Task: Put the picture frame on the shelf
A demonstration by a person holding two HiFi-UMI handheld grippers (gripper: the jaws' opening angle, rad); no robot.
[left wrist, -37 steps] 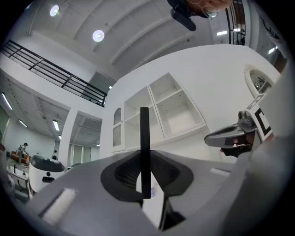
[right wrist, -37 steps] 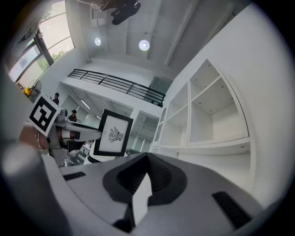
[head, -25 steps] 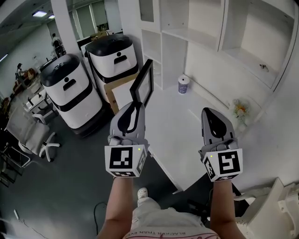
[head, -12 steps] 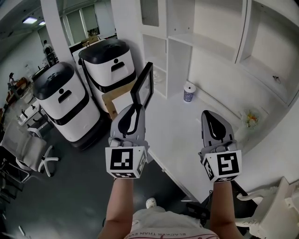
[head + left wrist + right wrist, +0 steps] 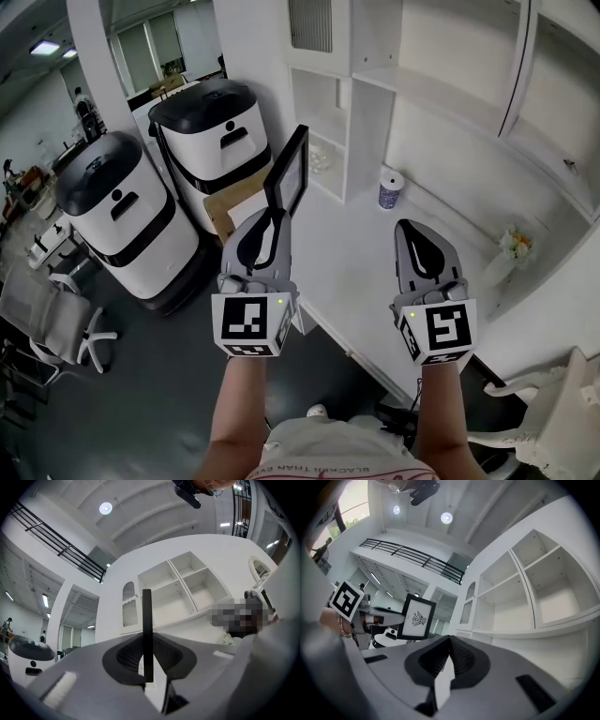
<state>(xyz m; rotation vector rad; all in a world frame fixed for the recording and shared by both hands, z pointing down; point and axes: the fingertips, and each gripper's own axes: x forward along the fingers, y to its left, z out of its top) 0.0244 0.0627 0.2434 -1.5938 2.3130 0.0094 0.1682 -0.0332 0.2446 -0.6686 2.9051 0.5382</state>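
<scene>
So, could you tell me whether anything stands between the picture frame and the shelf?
Nothing visible does. The picture frame, held by the left gripper, faces the open shelf; the small cup stands aside on the counter.

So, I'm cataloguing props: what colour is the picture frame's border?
The picture frame is black-bordered; the right gripper view shows it best.

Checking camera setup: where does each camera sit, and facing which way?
Head view: on the head, steeply down at the counter; forearms, left claw, right claw show.
Left gripper view: on left claw, facing the shelf; jaws clamp the picture frame.
Right gripper view: on right claw, jaws shut, facing shelf.
All share the picture frame.
</scene>
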